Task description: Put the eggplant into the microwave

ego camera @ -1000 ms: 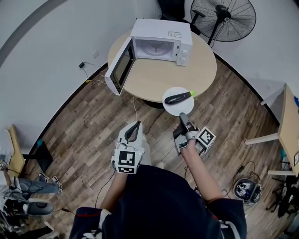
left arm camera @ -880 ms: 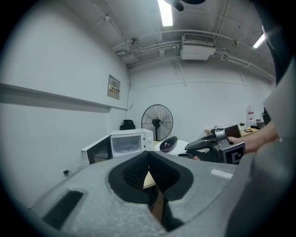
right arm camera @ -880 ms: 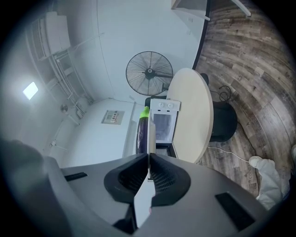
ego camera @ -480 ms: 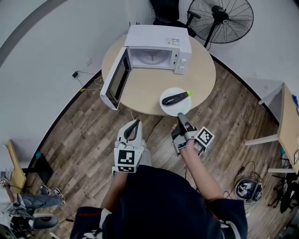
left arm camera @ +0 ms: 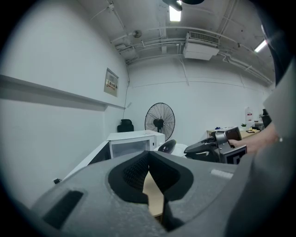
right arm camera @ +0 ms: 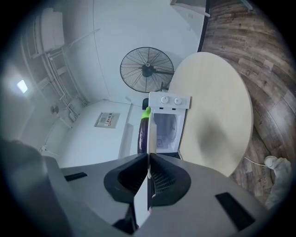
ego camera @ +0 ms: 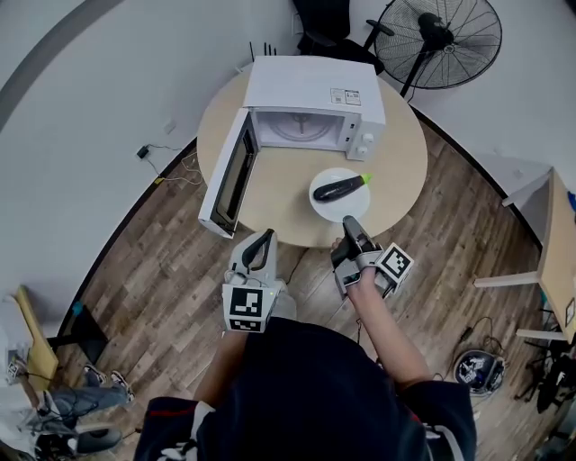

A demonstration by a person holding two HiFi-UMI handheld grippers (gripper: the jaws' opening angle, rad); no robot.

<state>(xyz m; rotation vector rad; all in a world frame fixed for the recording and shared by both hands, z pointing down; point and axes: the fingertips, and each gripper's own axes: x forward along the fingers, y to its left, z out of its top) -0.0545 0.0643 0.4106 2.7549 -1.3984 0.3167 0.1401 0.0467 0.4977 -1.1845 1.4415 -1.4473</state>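
A dark purple eggplant (ego camera: pixel 340 188) with a green stem lies on a white plate (ego camera: pixel 329 205). My right gripper (ego camera: pixel 351 221) is shut on the plate's near rim and holds it over the round table (ego camera: pixel 396 153). In the right gripper view the plate (right arm camera: pixel 148 129) runs edge-on between the jaws (right arm camera: pixel 148 155), with the eggplant (right arm camera: pixel 142 134) on it. The white microwave (ego camera: pixel 310 108) stands at the table's back, its door (ego camera: pixel 229 176) swung open to the left. My left gripper (ego camera: pixel 266 236) is shut and empty, short of the table's edge, left of the plate. In its own view (left arm camera: pixel 149 152) it faces the microwave (left arm camera: pixel 134 141).
A black standing fan (ego camera: pixel 441 40) and a dark chair (ego camera: pixel 328 22) are behind the table. A second table (ego camera: pixel 560 252) stands at the right. Cables lie on the wood floor (ego camera: pixel 162 167) by the curved wall at the left.
The table and microwave have come closer. The plate with the eggplant, earlier hanging past the table's near edge, is now over the tabletop. Both grippers keep their grip and spacing.
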